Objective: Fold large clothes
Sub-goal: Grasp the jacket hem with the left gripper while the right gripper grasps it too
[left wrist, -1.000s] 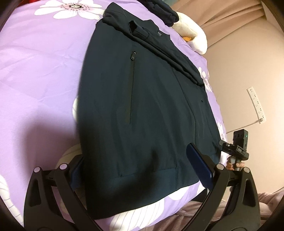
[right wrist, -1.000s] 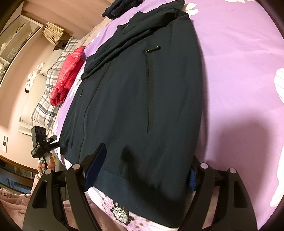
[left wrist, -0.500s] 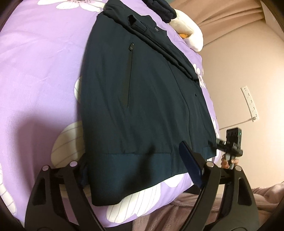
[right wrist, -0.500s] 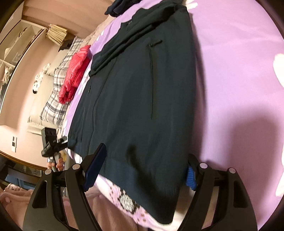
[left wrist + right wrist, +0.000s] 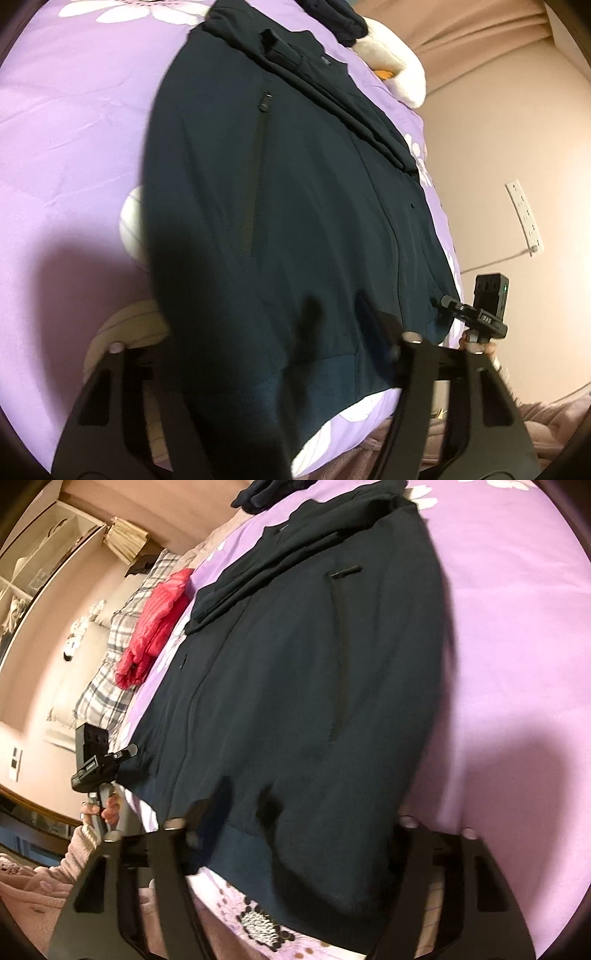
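**Now both grippers close over the jacket's hem**

Now we see a large dark navy zip-up jacket point(image 5: 295, 206) spread flat, front side up, on a lilac bedspread with white flower prints point(image 5: 66, 122). Its ribbed hem lies nearest to us at the edge of the bed, its collar end far away, and a folded sleeve runs along its upper part. A vertical pocket zip point(image 5: 258, 173) shows on the chest panel.

We hold the left gripper point(image 5: 258, 354) over the hem's left portion. Its jaws are closing, about half apart, with the hem fabric between them. The picture is blurred here, so we cannot tell whether the pads already press on the cloth.

We hold the right gripper point(image 5: 295, 834) over the hem's right portion. Its jaws are closing too, roughly half apart, with the dark ribbed band between them. Contact is again too blurred to judge.

From the right wrist view the left gripper appears at the jacket's near corner, held by a hand point(image 5: 107, 808) in a fuzzy pink sleeve point(image 5: 44, 878). Beyond it lie a red padded garment point(image 5: 155, 627) and a plaid pillow point(image 5: 107, 686). From the left wrist view a white plush pillow point(image 5: 395, 74) sits past the collar, and a white power strip point(image 5: 524, 218) hangs on the beige wall.
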The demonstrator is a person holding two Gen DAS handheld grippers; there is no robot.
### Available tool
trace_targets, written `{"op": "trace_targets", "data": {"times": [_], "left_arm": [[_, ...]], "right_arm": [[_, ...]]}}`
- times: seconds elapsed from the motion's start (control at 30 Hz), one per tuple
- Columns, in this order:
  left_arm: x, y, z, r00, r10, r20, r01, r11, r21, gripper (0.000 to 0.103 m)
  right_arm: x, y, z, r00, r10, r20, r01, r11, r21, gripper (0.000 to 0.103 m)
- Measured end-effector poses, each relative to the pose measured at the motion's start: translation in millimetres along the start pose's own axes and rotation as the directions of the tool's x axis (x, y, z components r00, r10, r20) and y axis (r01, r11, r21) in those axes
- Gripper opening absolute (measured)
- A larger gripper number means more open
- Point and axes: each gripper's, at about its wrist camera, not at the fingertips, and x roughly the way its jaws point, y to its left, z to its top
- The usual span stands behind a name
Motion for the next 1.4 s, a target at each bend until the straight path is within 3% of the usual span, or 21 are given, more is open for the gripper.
{"op": "trace_targets", "data": {"times": [0.07, 0.23, 0.37, 0.6, 0.8, 1.03, 1.4], "left_arm": [[-0.7, 3.5, 1.4, 1.000, 0.019, 0.001, -0.019, 1.000, -0.022, 0.042], [-2.7, 2.1, 3.4, 0.999, 0.040, 0.020, -0.039, 0.997, -0.067, 0.022], [-14.5, -9.5, 6.8, 0.997, 0.003, 0.078, 0.002, 0.997, -0.071, 0.013], [-29.4, -42.1, 14.8, 0.988, -0.033, 0.151, 0.036, 0.999, -0.012, 0.010], [-40.9, -59.7, 19.8, 0.978, -0.068, 0.196, 0.063, 0.998, 0.031, 0.009], [-34.8, -66.9, 18.3, 0.985, -0.008, 0.172, 0.000, 0.999, 0.045, 0.009], [-39.4, -77.1, 18.1, 0.979, -0.054, 0.195, 0.040, 0.996, 0.074, 0.009]], "right_arm": [[-2.0, -4.4, -1.6, 1.000, -0.003, 0.013, 0.002, 1.000, 0.025, 0.035], [-4.2, 4.4, -1.7, 0.999, -0.011, 0.044, 0.010, 1.000, 0.012, 0.025], [-9.0, 22.4, 9.6, 0.996, 0.040, 0.082, -0.038, 0.999, -0.032, 0.021], [-15.7, 54.4, 31.3, 0.984, 0.123, 0.127, -0.110, 0.989, -0.102, 0.021], [-38.8, 72.4, 42.4, 0.957, 0.198, 0.212, -0.170, 0.975, -0.144, 0.020], [-35.7, 68.3, 35.8, 0.962, 0.180, 0.206, -0.156, 0.979, -0.129, 0.019], [-46.5, 68.1, 34.4, 0.952, 0.212, 0.220, -0.183, 0.972, -0.145, 0.018]]}}
